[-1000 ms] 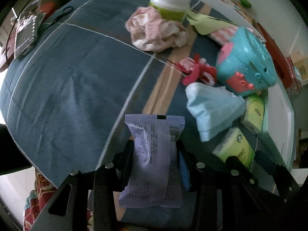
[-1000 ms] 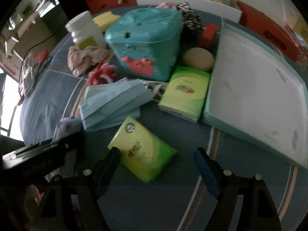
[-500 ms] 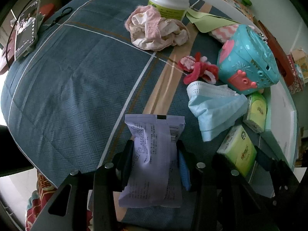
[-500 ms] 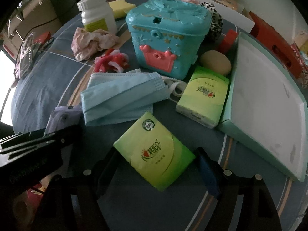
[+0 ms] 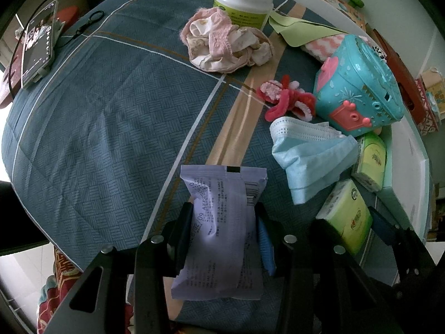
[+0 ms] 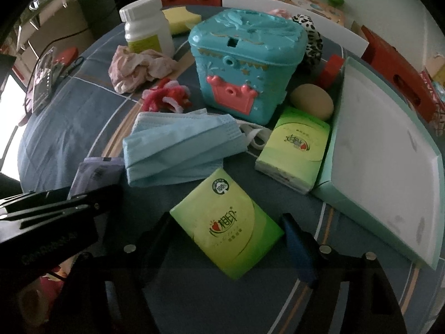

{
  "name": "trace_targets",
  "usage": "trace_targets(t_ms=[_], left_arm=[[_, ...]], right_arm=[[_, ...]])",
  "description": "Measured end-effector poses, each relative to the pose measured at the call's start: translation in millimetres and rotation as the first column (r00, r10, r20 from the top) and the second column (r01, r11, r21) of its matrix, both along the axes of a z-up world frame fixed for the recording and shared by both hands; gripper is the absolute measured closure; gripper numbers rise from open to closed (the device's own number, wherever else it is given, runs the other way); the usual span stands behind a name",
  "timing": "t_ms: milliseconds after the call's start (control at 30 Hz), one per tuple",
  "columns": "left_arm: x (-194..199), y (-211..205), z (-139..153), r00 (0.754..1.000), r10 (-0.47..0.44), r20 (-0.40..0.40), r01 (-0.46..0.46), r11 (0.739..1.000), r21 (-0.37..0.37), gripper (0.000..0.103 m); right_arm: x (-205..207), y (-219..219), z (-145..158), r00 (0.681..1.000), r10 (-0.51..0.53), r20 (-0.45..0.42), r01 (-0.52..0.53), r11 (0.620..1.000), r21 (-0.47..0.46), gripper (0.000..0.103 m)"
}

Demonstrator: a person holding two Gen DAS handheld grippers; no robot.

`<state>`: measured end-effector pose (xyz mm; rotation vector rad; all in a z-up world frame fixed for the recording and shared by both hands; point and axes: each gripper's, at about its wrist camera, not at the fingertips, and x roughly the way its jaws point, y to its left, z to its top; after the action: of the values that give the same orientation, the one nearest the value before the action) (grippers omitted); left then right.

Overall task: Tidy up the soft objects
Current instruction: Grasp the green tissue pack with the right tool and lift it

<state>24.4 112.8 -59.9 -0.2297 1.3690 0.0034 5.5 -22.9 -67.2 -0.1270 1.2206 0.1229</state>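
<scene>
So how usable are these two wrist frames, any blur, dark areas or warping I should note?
Left wrist view: sharp, print on the purple packet is visible; strong fisheye bulge in the blue cloth, black corners, blown-out light at the left edge. Right wrist view: dimmer, slightly soft; the near green tissue pack sits in shadow, the tray bows outward.

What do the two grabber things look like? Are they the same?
Yes, they look alike. The left gripper and right gripper are both black frames with small round silver screws. Each has two flat fingers, one black and one with a blue pad. The left one's side has faint grey lettering, too dim to read.
</scene>
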Motion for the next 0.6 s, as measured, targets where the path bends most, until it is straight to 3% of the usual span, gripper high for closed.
trace_targets(t_ms=[600], left_arm=[[-1,-12,-8,1.0,0.005,0.01,-0.005,1.0,0.0,0.059]], right_arm=[[0,-29,26,0.999,-0.028,0.046,0.024,0.996,0.085,0.036]])
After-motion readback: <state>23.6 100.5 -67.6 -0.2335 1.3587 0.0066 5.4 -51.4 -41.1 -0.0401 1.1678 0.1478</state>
